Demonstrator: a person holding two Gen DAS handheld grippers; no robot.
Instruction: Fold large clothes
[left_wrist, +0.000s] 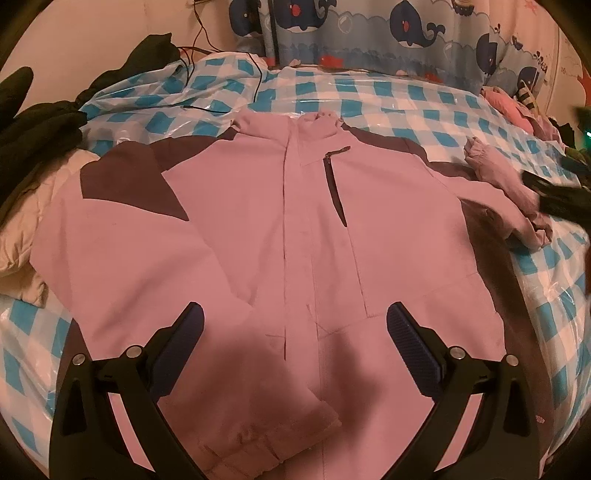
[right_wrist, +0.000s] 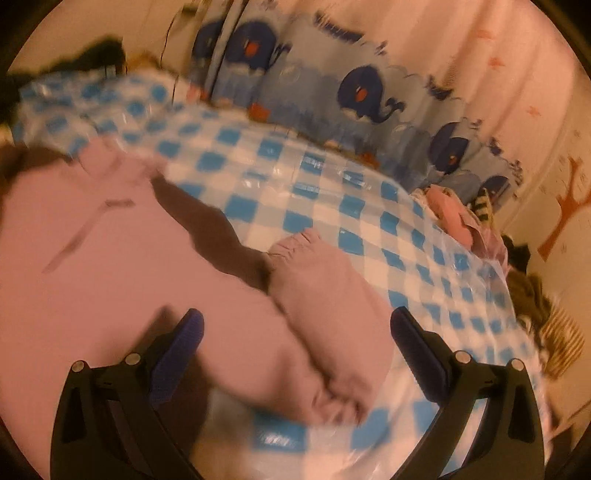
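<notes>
A large pink jacket with dark brown shoulder panels lies front-up and spread flat on the bed. Its collar points away from me, and its left sleeve lies folded across the body toward the hem. My left gripper hovers open above the lower front, holding nothing. The jacket's right sleeve lies bunched at the right edge, where my other gripper shows as a dark blur. In the right wrist view, which is motion-blurred, the right gripper is open just above that crumpled sleeve, with its cuff pointing away.
A blue-and-white checked plastic sheet covers the bed. Dark clothes and a cream garment are piled at the left. Pink and striped clothes lie at the far right. A whale-print curtain hangs behind, and a thin cable crosses the sheet.
</notes>
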